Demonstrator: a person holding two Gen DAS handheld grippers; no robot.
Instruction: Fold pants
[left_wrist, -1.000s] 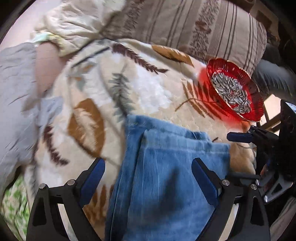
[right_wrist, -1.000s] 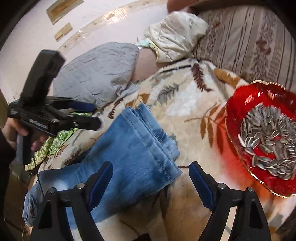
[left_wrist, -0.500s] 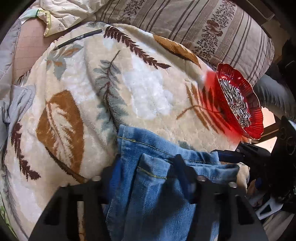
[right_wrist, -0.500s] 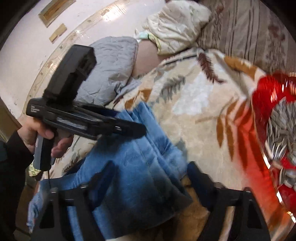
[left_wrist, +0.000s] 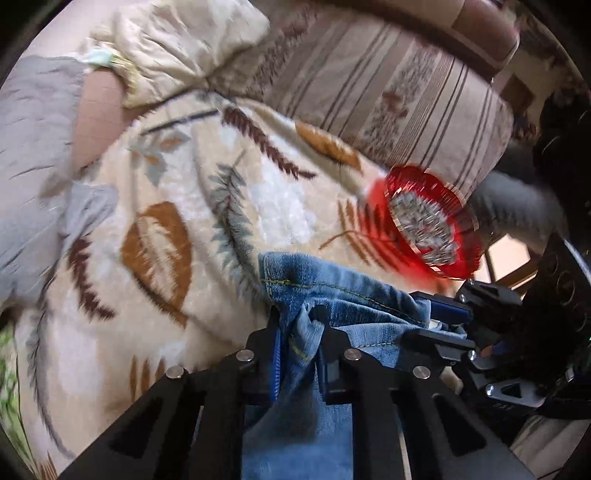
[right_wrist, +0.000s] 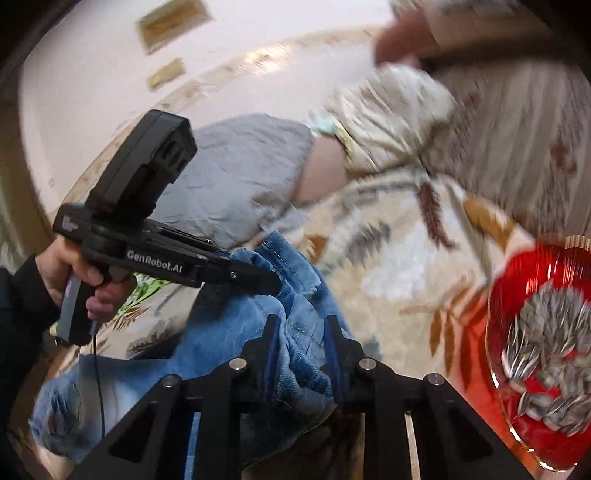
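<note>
Blue denim pants (left_wrist: 332, 288) lie on a cream leaf-patterned blanket (left_wrist: 155, 229). My left gripper (left_wrist: 299, 321) is shut on the bunched hem end of the pants. My right gripper (right_wrist: 300, 328) is shut on the same end of the pants (right_wrist: 229, 350), a little to the right. In the left wrist view the right gripper (left_wrist: 439, 321) shows at the right with denim between its jaws. In the right wrist view the left gripper (right_wrist: 273, 282) shows at the left, held by a hand (right_wrist: 74, 273). The cloth is lifted and gathered between the two.
A red glass dish of sunflower seeds (left_wrist: 428, 225) sits on the blanket close to the right of the pants; it also shows in the right wrist view (right_wrist: 539, 350). A striped cushion (left_wrist: 399, 103) lies behind, a grey quilt (left_wrist: 33, 155) at the left.
Both grippers were open above the pants' end a second ago. They came down and shut on the denim, which is now bunched and raised.
</note>
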